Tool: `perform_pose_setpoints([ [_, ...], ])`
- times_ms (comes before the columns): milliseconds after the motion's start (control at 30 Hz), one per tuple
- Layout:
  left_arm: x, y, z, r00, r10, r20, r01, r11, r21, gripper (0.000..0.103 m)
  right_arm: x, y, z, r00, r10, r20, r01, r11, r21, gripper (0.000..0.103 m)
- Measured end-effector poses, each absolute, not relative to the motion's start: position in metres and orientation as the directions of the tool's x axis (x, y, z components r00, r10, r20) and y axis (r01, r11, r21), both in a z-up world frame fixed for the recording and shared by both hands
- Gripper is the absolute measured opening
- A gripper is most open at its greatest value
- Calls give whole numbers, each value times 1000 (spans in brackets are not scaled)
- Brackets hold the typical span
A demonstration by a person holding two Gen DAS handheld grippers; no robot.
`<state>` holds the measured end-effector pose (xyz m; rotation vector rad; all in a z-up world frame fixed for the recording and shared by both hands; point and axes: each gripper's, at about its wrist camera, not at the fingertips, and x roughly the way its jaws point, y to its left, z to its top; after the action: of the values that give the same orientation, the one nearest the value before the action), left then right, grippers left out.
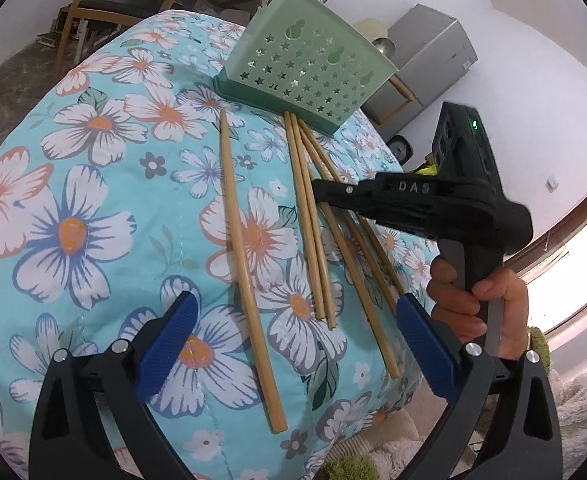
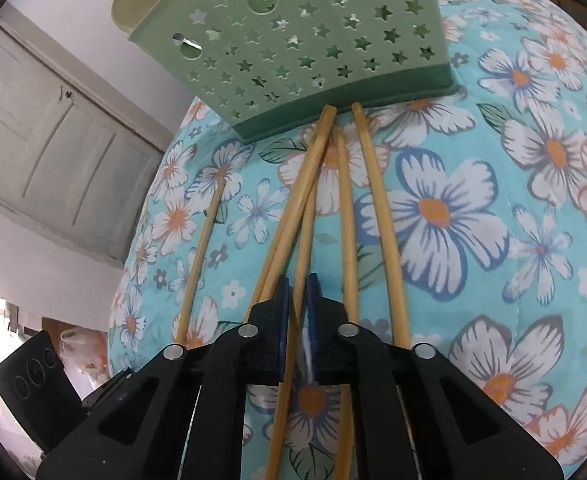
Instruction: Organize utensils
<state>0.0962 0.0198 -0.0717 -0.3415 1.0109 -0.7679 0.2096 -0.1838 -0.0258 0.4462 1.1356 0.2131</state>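
Observation:
Several bamboo chopsticks [image 1: 309, 220] lie fanned out on a blue floral cloth [image 1: 93, 160], their far ends near a light green star-punched utensil holder [image 1: 309, 68]. One chopstick [image 1: 241, 248] lies apart to the left. My left gripper [image 1: 299, 344] hovers open over the near ends, its blue pads [image 1: 173, 344] wide apart with nothing between them. My right gripper [image 1: 320, 193], held by a hand [image 1: 465, 300], reaches in from the right onto the bunch. In the right wrist view, the right gripper [image 2: 298, 300] is shut on one chopstick [image 2: 307, 224]; the holder [image 2: 301, 40] stands just beyond.
The cloth [image 2: 493, 200] covers a rounded padded surface that drops off at the right and near sides. A wooden chair [image 1: 113, 4] and a grey cabinet [image 1: 433, 60] stand behind. A panelled door [image 2: 53, 140] and a shaggy rug [image 1: 581, 400] lie beyond the edges.

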Motion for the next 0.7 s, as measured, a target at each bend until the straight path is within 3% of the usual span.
perform_pose_setpoints([
  [233, 98, 20, -72, 297, -717, -631, 411, 692, -593, 97, 208, -181, -30, 432, 370, -822, 83, 892, 445, 4],
  [467, 94, 22, -61, 357, -659, -662, 427, 746, -511, 95, 178, -188, -17, 483, 342, -807, 105, 892, 440, 4],
  [700, 107, 33, -33, 426, -603, -675, 401, 794, -456, 78, 164, -191, -8, 500, 357, -789, 105, 880, 464, 4],
])
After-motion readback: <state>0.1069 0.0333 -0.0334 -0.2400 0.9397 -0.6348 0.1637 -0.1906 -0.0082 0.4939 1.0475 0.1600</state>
